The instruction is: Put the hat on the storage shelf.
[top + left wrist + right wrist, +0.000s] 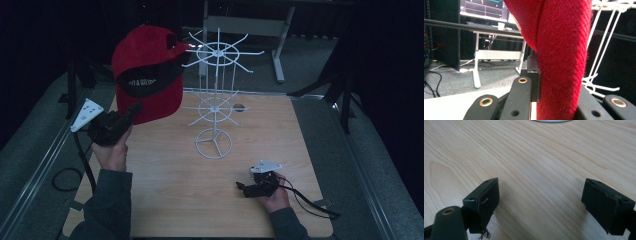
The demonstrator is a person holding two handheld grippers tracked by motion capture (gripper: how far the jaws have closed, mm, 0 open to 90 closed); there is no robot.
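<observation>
Red cap (564, 50) fabric is pinched in your left tongs (134, 109), held beside the white wire rack (216, 100). Your right tongs (549, 202) rest spread on the bench (170, 175). Next, I judge, lower the cap onto 1 rack arm.

The red cap (145, 65) at the upper left of the high view is matt cloth; in the left gripper view (564, 50) its coarse twill weave looks fuzzy and rough. Its black brim underside (147, 82) is also matt. The white wire display rack (216, 100) at upper centre looks like thin coated metal, smooth with a slight sheen. The table (190, 200) is pale wood with clear grain and a smooth satin finish. The right gripper (549, 202) has matt black pads (484, 202) with frayed edges, seemingly rubber.
</observation>
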